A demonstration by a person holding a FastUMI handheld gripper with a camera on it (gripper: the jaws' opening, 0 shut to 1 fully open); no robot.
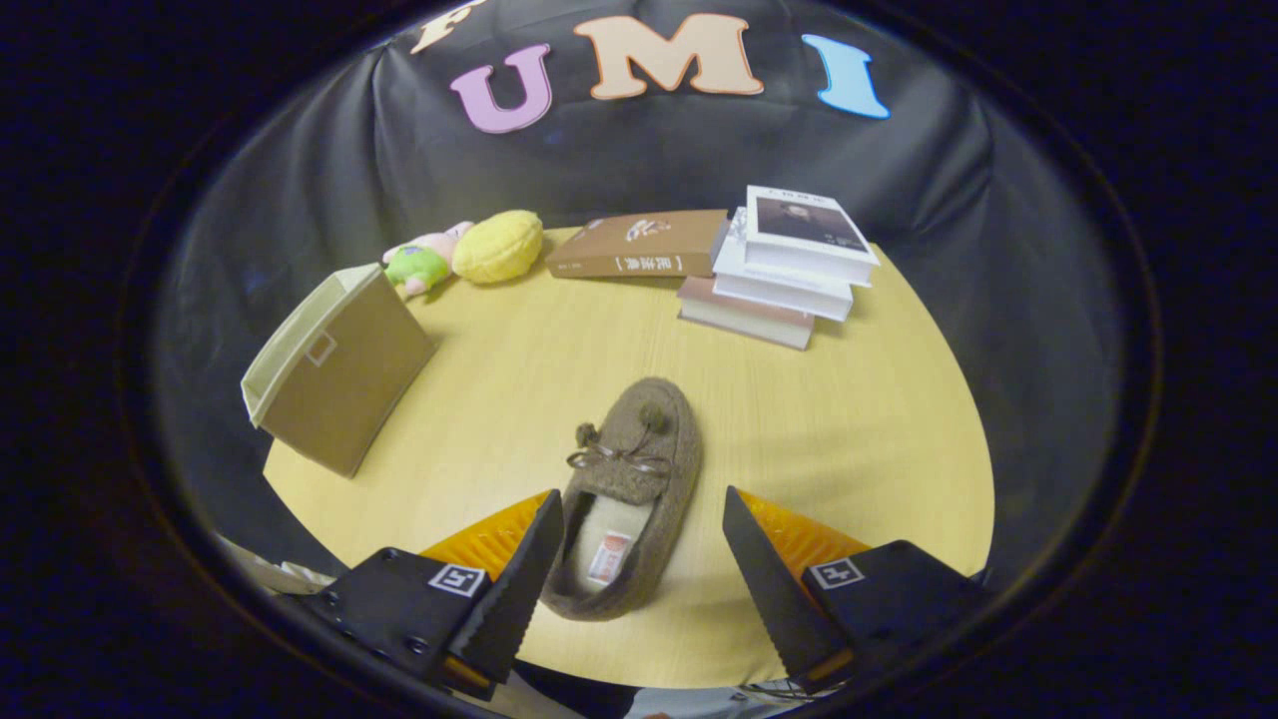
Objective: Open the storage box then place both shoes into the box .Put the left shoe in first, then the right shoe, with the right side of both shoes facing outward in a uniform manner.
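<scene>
step: shoe pickup | tool [639,559] wide open astride slipper [629,489] heel, gripping nothing | next: close, carry to storage box [334,369] (left of slipper)

A pale wooden table [849,419] carries a brown slipper [634,479] between the spread fingers of the gripper [639,519]; a fabric storage box [344,369] beyond; plush toys [469,255], a brown book [639,245] and stacked books [784,275] at the far edge.
</scene>
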